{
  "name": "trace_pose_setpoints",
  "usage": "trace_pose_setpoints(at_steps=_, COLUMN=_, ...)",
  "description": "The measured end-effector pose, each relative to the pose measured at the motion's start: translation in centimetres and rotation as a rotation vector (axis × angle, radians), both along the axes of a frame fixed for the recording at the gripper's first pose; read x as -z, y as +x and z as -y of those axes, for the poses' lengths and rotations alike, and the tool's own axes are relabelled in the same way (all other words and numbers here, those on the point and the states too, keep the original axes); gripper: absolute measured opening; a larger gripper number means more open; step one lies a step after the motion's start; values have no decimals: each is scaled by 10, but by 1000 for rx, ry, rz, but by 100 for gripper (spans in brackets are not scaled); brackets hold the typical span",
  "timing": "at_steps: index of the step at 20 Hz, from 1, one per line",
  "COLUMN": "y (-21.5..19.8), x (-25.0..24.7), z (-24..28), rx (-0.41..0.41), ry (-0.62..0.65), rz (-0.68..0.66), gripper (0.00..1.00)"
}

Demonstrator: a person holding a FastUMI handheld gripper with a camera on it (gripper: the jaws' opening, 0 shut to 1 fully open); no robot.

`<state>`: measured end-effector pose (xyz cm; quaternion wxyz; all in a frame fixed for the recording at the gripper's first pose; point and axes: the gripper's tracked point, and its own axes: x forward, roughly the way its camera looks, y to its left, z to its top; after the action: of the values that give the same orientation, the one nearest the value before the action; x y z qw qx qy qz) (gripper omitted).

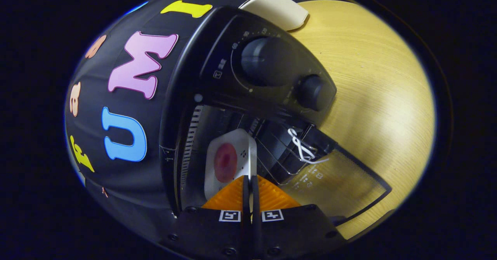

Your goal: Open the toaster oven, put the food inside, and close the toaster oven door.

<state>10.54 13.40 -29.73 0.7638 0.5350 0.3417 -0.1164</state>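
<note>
The gripper (pixel 251 184) is seen pressed nearly closed on the near edge of a white plate (pixel 217 163) bearing food (pixel 225 162), its long axis pointed into the toaster oven (pixel 233 73), whose door (pixel 341 186) is lowered over the bench (pixel 372 77).

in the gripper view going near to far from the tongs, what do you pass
tongs, closed on the white tray's edge → white tray holding a round red food inside the toaster oven → large knob → white board on the wooden table
</note>
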Motion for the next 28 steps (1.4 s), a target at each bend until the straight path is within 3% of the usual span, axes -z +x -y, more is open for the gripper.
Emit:
trace_pose_setpoints(at_steps=6, y=19, x=-12, z=1, rx=43, ry=-15, rz=87, gripper=9)
trace_pose_setpoints(at_steps=9, y=13, x=-14, z=-1, rx=22, ry=-7, rz=98, gripper=16)
trace_pose_setpoints(at_steps=12, y=0, x=-21, z=-4, rx=-45, ry=5, rz=109, gripper=29)
trace_pose_setpoints(at_steps=14, y=-18, x=-33, z=-19, rx=-132, ry=43, rz=124, gripper=53)
trace_pose_setpoints(at_steps=16, y=-45, x=-36, z=-28, rx=-231, ry=19, rz=122, gripper=98)
trace_pose_setpoints(at_steps=24, y=-109, x=-43, z=-32, rx=-416, ry=-101, rz=125, gripper=98)
trace_pose_setpoints(at_steps=28, y=-133, x=-34, z=-44, rx=-567, ry=-186, rz=122, gripper=98)
